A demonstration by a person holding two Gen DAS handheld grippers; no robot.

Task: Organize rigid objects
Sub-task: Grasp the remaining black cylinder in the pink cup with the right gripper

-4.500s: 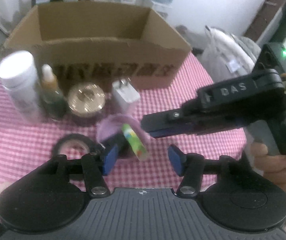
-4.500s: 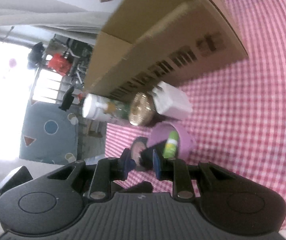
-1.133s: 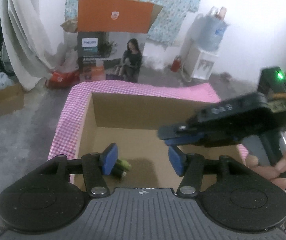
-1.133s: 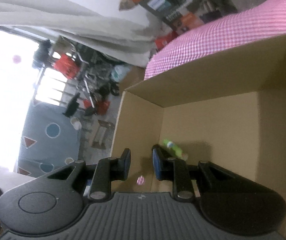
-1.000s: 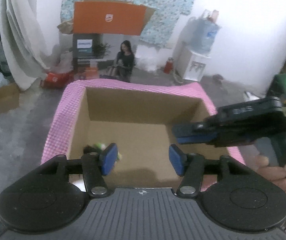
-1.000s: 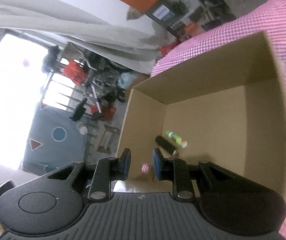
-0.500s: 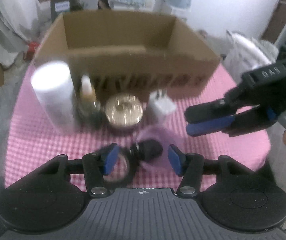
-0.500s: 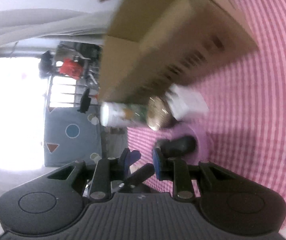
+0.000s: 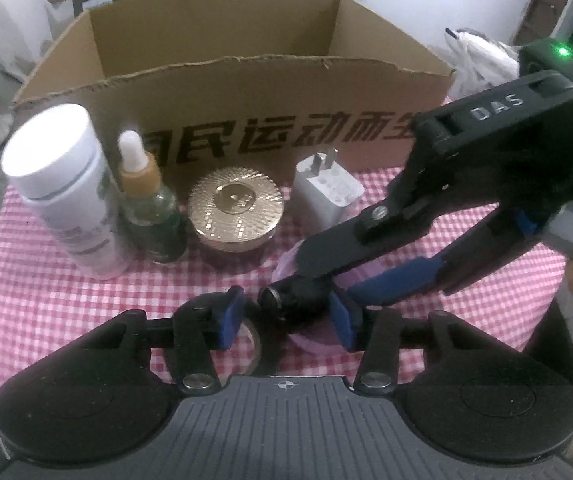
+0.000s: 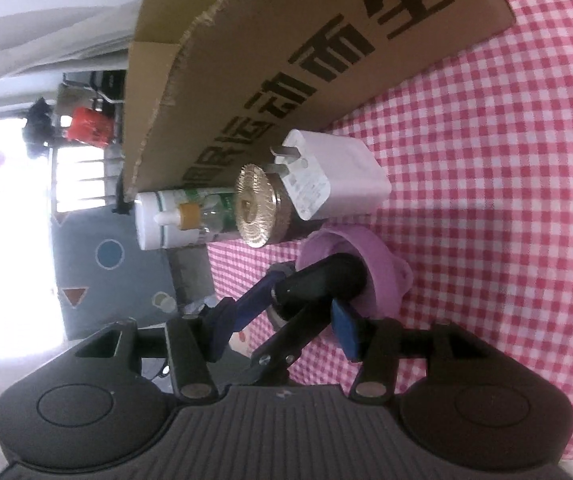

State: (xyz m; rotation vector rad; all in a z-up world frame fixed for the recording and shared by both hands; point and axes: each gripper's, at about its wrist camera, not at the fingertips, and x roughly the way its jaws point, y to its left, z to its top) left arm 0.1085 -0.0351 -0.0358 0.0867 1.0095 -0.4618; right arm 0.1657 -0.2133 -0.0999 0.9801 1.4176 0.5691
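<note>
A black cylinder (image 9: 298, 300) lies in a tipped purple cup (image 9: 318, 336) on the checked cloth; both also show in the right wrist view, cylinder (image 10: 322, 280) and cup (image 10: 370, 256). My left gripper (image 9: 286, 316) is open with its fingers either side of the cylinder. My right gripper (image 10: 282, 324) is open, its fingers (image 9: 398, 280) reaching down from the right around the same cylinder. A cardboard box (image 9: 222, 80) stands behind. In front of it stand a white bottle (image 9: 62, 196), a dropper bottle (image 9: 146, 204), a gold-lidded jar (image 9: 236, 208) and a white charger (image 9: 328, 192).
A black tape roll (image 9: 260, 344) lies just under my left fingers. The pink checked table (image 10: 506, 200) extends to the right of the objects. White bags (image 9: 478, 60) sit beyond the box at the right.
Both grippers came back from over the box, where the green tube now lies, down to the table. My right gripper has opened wider and closed in on the black cylinder.
</note>
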